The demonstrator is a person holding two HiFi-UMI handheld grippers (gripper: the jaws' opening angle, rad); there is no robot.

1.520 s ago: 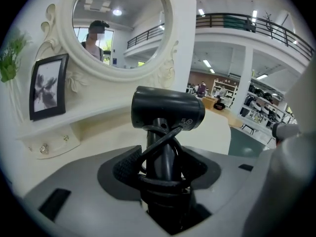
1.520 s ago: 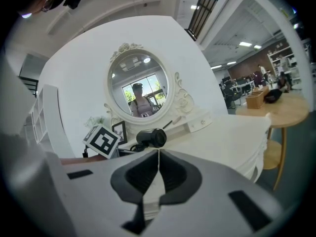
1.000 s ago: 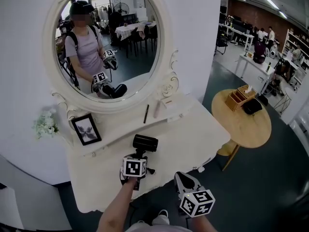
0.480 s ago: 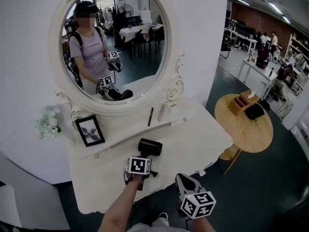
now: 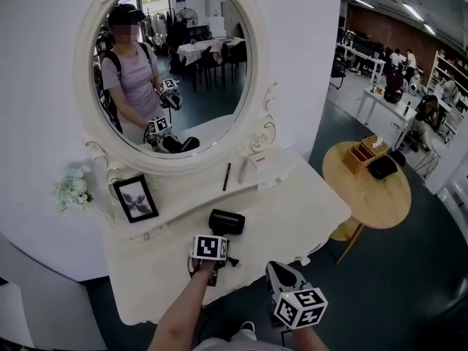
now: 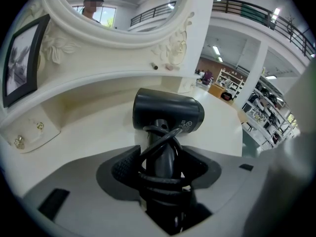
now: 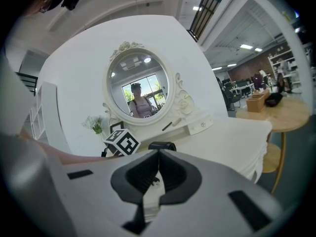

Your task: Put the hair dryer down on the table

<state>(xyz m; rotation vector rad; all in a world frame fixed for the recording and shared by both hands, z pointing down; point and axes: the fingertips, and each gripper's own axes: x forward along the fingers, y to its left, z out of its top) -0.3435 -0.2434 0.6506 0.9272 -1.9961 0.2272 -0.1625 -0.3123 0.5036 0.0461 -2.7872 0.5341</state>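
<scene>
The left gripper (image 5: 216,235) was clamped on the handle of the hair dryer (image 5: 227,221), its jaws pressing on the handle and on the black cord (image 6: 159,179) wound round it, while the right gripper (image 5: 276,269) hung near the front edge of the table (image 5: 300,210) with its jaws closed together on nothing. The hair dryer's barrel lay crosswise just beyond the left gripper, low over the middle of the white tabletop and in front of the raised shelf that carried the picture frame (image 5: 135,198) and the mirror (image 5: 172,64). Whether the barrel already touched the surface could not be told from either view. To finish the step well, the left gripper probably needed to lower until the barrel and the handle both rested flat, and to part its jaws only once the weight was on the table, so the dryer would not drop or roll. The looped cord looked likely to snag a pad, so a straight pull back along the handle seemed safest. The spot looked far enough from the edge.
</scene>
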